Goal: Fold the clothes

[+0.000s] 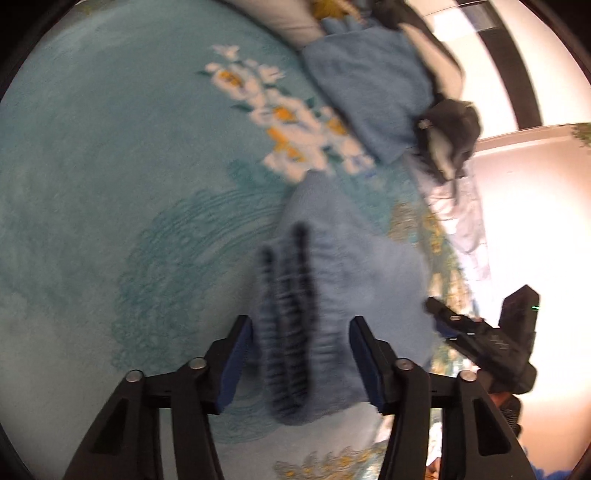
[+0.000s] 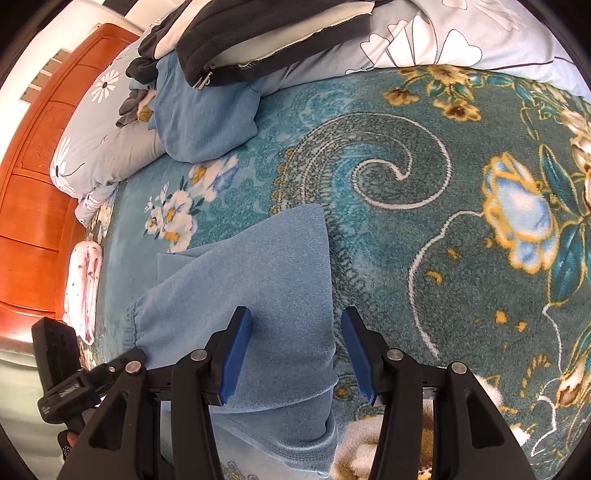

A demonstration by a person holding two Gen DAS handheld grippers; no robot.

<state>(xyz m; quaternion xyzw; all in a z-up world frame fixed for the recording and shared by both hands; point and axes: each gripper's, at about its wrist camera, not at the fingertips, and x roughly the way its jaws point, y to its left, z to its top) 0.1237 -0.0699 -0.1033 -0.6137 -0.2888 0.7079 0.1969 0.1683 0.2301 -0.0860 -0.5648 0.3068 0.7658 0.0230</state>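
A light blue garment [image 2: 266, 266] lies partly folded on the teal floral blanket [image 2: 424, 221]. In the blurred left wrist view the same garment [image 1: 369, 266] shows a dark ribbed band [image 1: 291, 295] running between my fingers. My left gripper [image 1: 301, 356] is open, its fingers either side of that band. My right gripper [image 2: 295, 350] is open too and low over the cloth, its left pad [image 2: 236, 354] above the fabric and its right pad past the folded edge. Each gripper appears in the other's view, the right one [image 1: 480, 336] and the left one [image 2: 70, 384].
Another folded blue garment [image 2: 203, 110] rests against a pale flowered pillow [image 2: 99, 147], under a dark zipped jacket [image 2: 258, 37]. A pink folded cloth [image 2: 83, 284] sits at the bed's edge beside an orange wooden headboard [image 2: 37, 166]. A pale flowered quilt [image 2: 461, 33] lies along the far side.
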